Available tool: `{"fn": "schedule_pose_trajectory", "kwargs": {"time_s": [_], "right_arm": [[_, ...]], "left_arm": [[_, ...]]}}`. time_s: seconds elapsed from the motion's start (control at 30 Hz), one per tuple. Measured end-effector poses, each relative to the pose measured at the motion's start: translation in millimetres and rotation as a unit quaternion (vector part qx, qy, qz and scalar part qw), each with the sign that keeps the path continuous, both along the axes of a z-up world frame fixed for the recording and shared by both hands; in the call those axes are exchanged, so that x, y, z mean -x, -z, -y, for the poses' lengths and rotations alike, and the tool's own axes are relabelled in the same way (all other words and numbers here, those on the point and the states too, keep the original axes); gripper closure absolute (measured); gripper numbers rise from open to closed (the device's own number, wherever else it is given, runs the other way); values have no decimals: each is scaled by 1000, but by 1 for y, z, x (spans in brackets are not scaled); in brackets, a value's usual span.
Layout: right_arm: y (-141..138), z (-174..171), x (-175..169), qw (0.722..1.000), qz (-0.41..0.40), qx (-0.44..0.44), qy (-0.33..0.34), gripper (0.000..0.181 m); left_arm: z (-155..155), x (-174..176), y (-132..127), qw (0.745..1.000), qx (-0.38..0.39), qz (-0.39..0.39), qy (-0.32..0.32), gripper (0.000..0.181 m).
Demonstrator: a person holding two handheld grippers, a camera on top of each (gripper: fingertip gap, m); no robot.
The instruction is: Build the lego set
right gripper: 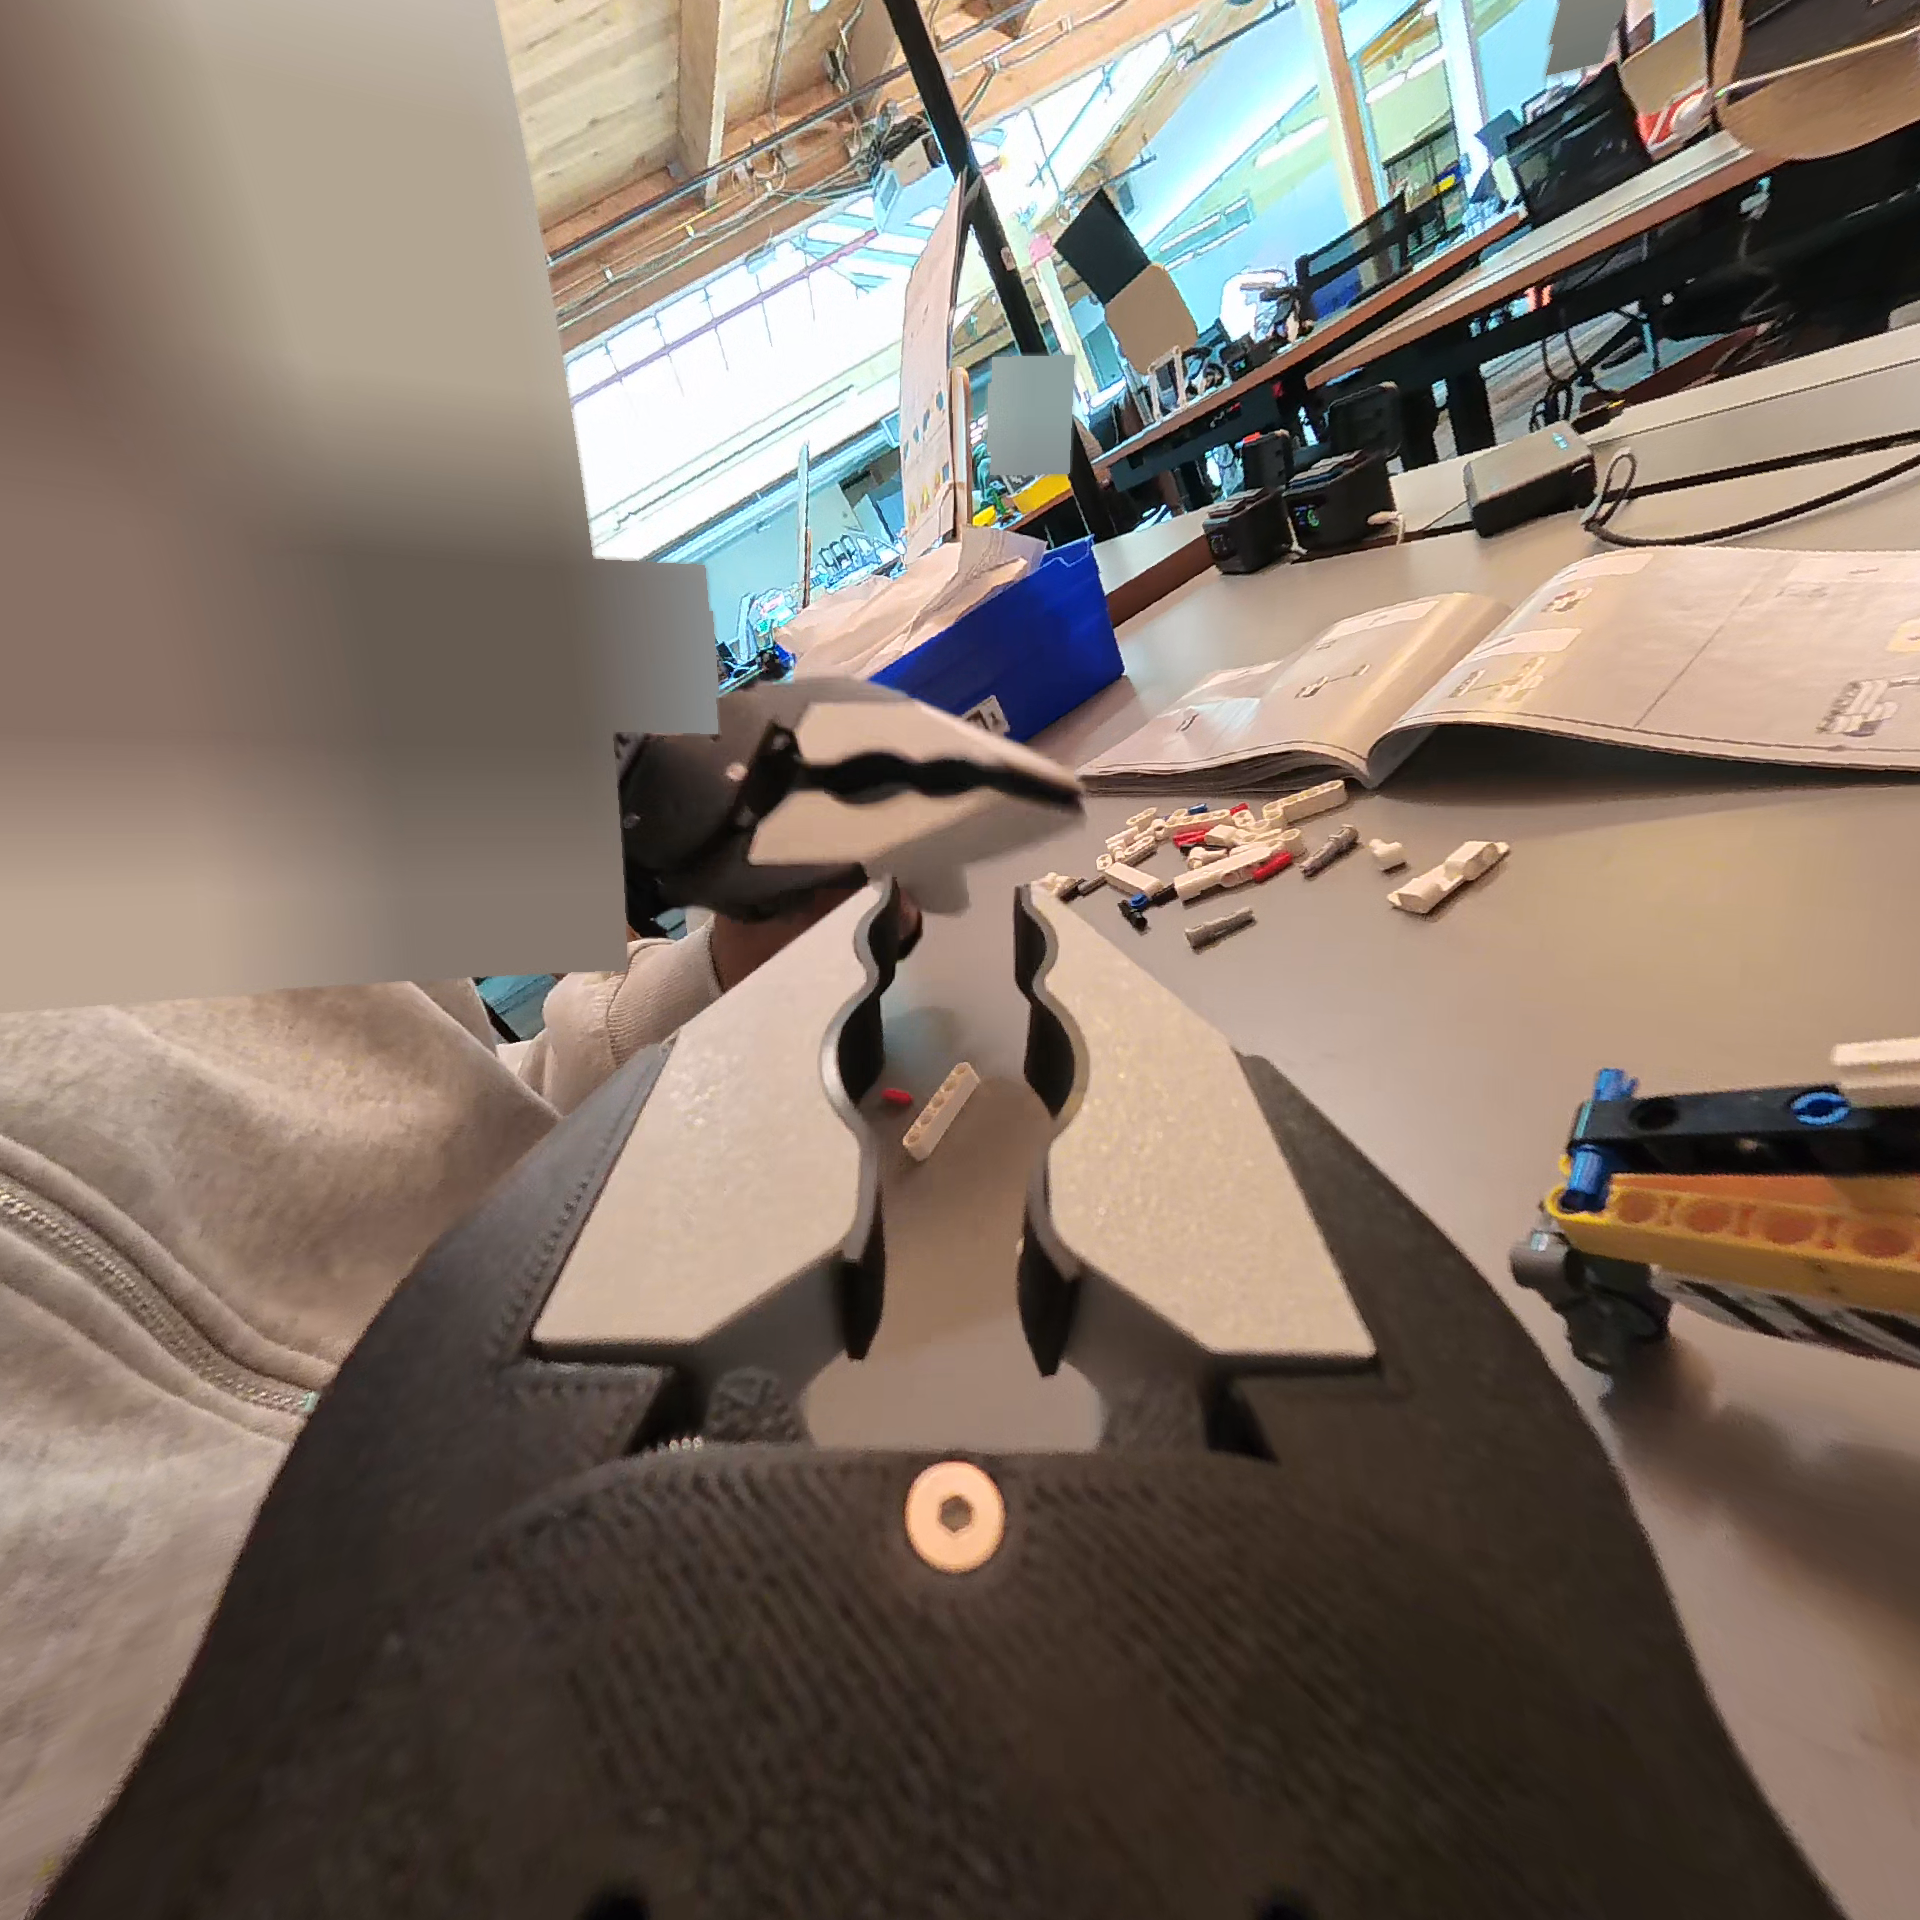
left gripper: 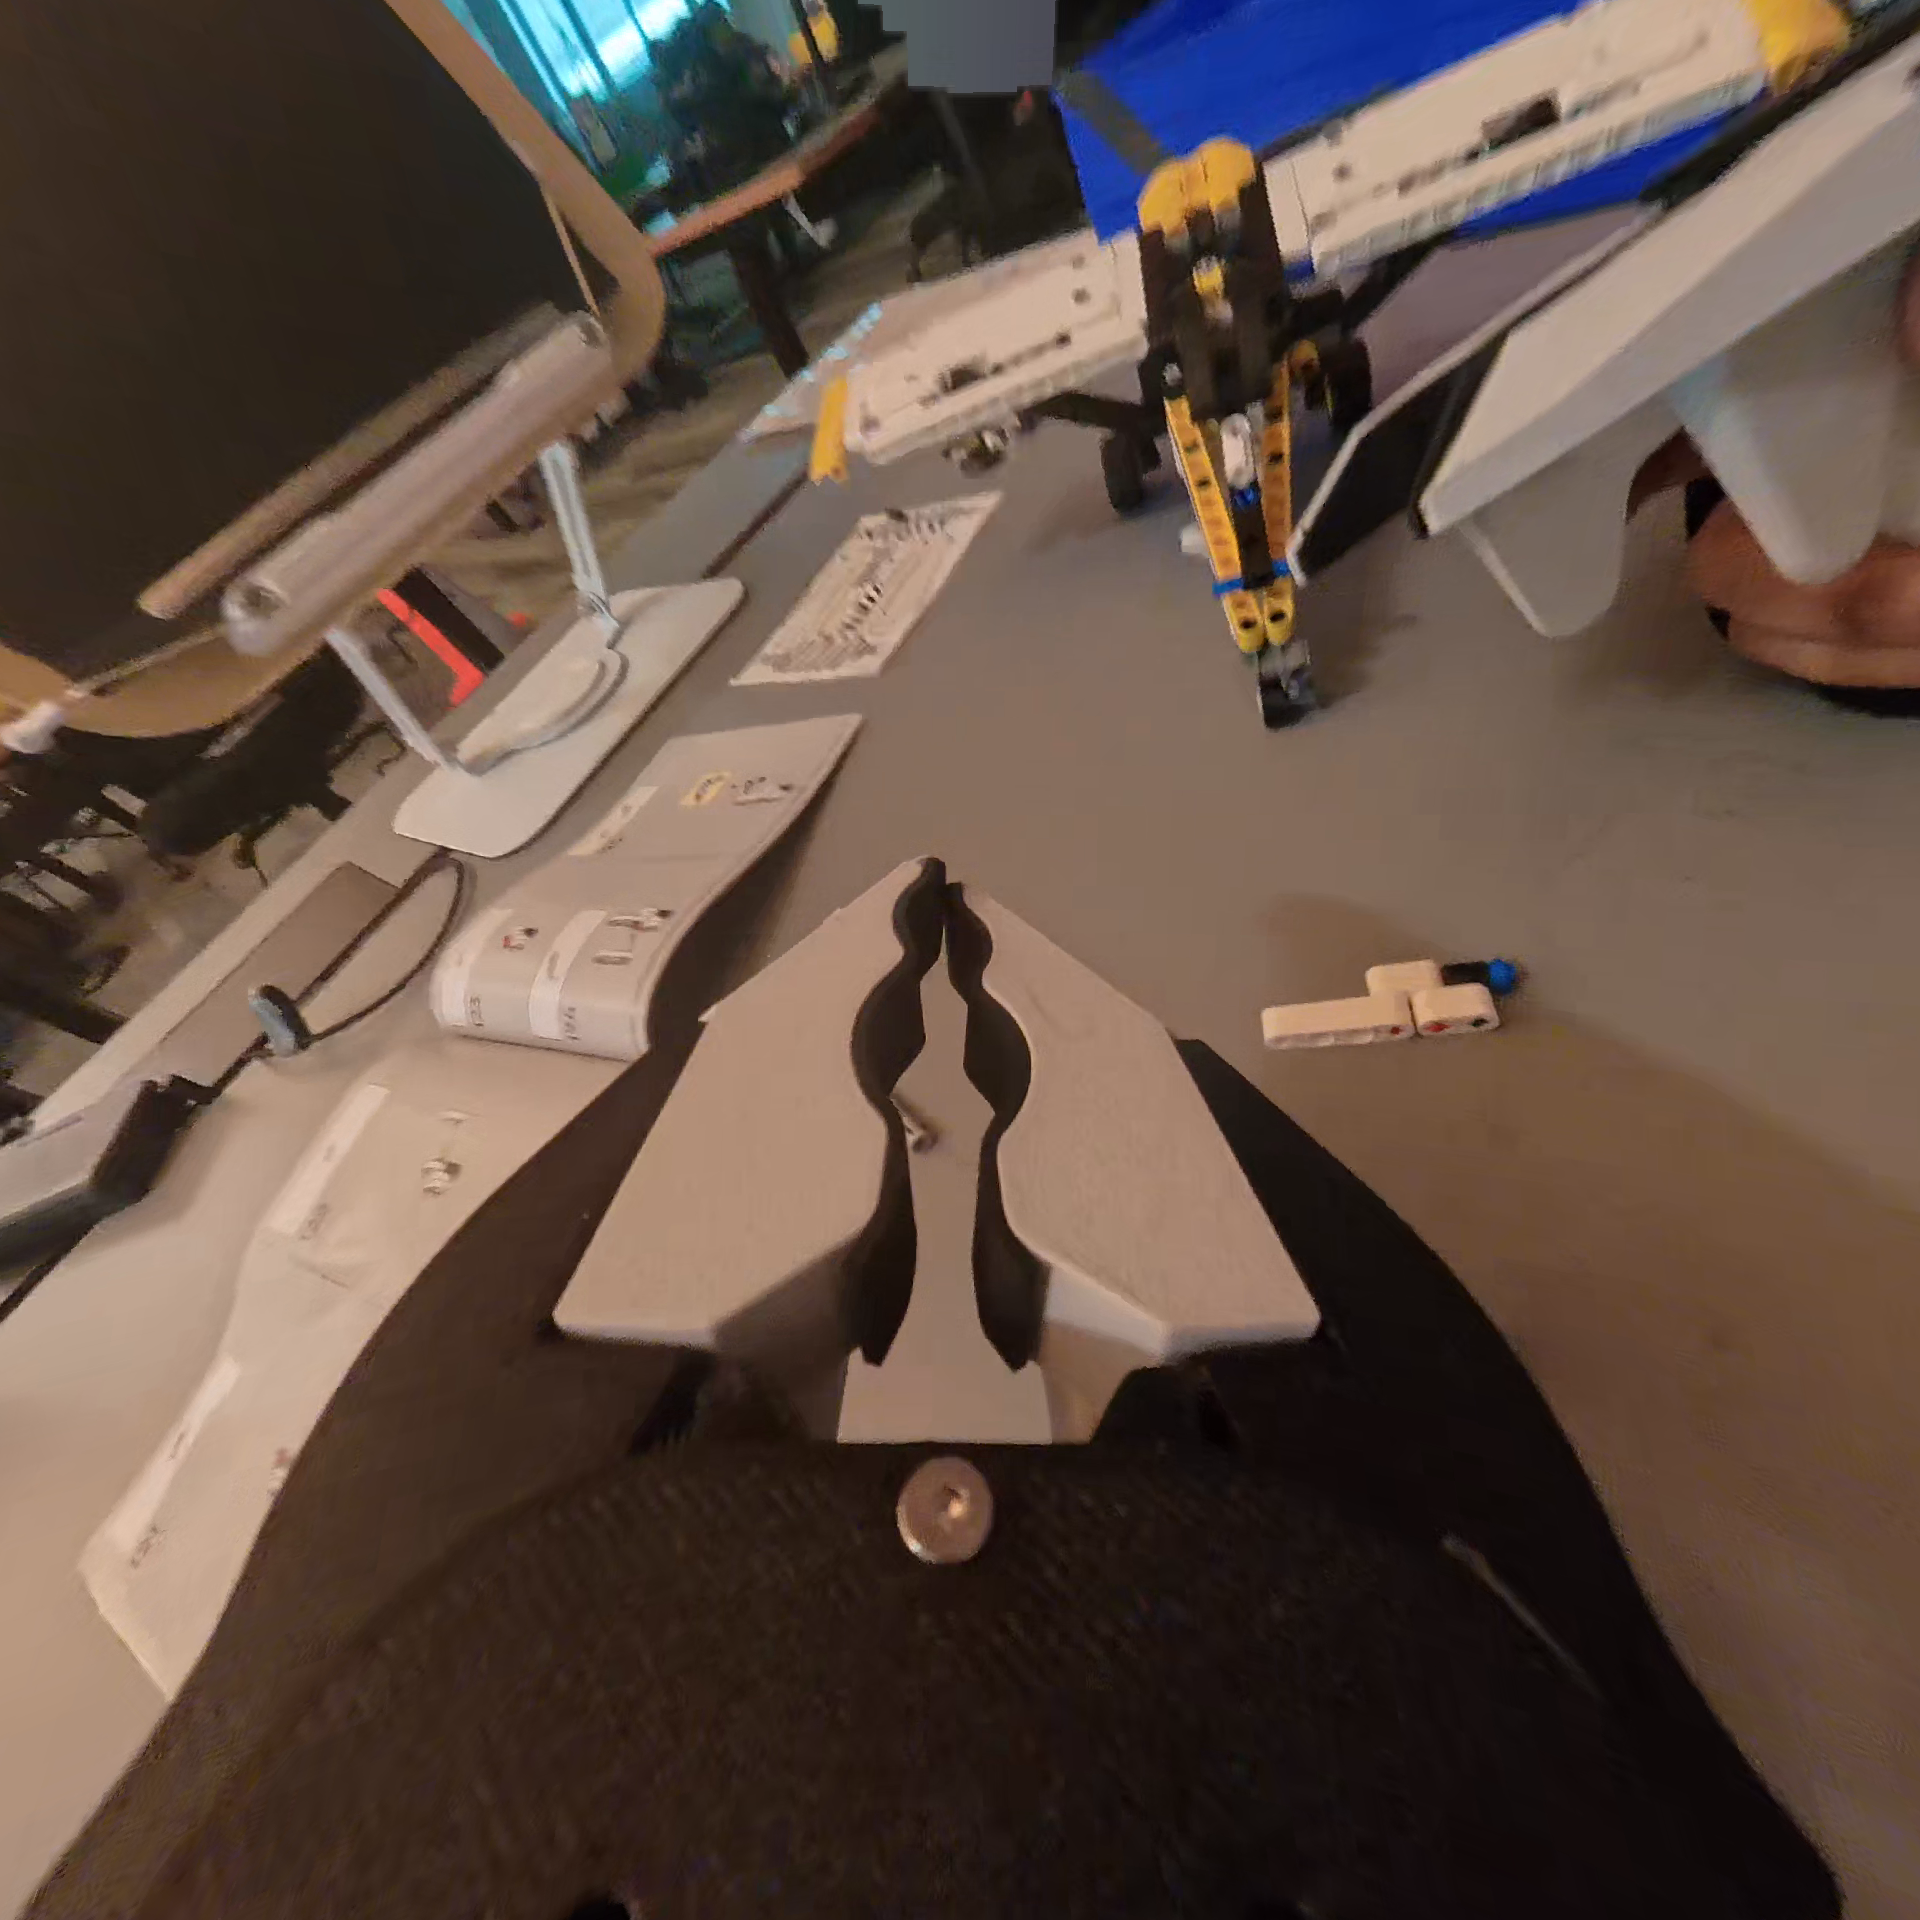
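Standing on the grey table (left gripper: 1143, 810), the yellow-and-black lego model (left gripper: 1231, 416) is running its long axis up and away from my left gripper (left gripper: 940, 883), with its narrow black foot nearest me and its yellow head farthest. In my right wrist view I am seeing that same model (right gripper: 1756, 1216) at the right edge, lying across the frame with a yellow holed beam under a black one.

I am also seeing a small white sub-assembly (left gripper: 1387, 1008) lying flat on the table to the right of my left fingertips, its blue-tipped end pointing right. A scatter of loose pieces (right gripper: 1236, 842) is lying beyond my right gripper (right gripper: 951, 904), and a white beam (right gripper: 940, 1110) with a red pin (right gripper: 896, 1095) beside it is showing between its fingers, on the table.

Farther back, a blue bin (right gripper: 997, 644) is holding crumpled white paper, and an open instruction booklet (right gripper: 1455, 675) is lying flat next to it.

My left gripper's jaws are pressing together at the tips, pinching nothing I can make out. My right gripper's jaws are standing apart and holding nothing.
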State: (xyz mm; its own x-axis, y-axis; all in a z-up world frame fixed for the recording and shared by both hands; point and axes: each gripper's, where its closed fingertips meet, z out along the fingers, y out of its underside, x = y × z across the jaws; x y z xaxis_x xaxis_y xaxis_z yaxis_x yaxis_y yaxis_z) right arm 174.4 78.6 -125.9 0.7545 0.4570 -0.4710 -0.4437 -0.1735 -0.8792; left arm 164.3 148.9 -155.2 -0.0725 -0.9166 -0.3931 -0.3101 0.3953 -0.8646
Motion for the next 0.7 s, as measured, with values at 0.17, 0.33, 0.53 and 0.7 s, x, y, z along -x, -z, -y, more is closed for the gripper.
{"fn": "schedule_pose_trajectory", "kwargs": {"time_s": [0.17, 0.33, 0.53, 0.7], "right_arm": [[-3, 3, -1, 1000, -7, -12, -1, 159], [-4, 4, -1, 1000, -10, -15, -4, 157], [-4, 5, 2, 1000, 1, -17, -4, 157], [-4, 5, 5, 1000, 11, -17, -4, 157]], "left_arm": [[-3, -3, 14, 999, 42, -34, 4, 181], [-8, -1, 12, 992, 126, -26, 12, 181], [-11, 2, 8, 979, 204, -13, 28, 181], [-12, 3, 5, 971, 238, -6, 34, 181]]}}
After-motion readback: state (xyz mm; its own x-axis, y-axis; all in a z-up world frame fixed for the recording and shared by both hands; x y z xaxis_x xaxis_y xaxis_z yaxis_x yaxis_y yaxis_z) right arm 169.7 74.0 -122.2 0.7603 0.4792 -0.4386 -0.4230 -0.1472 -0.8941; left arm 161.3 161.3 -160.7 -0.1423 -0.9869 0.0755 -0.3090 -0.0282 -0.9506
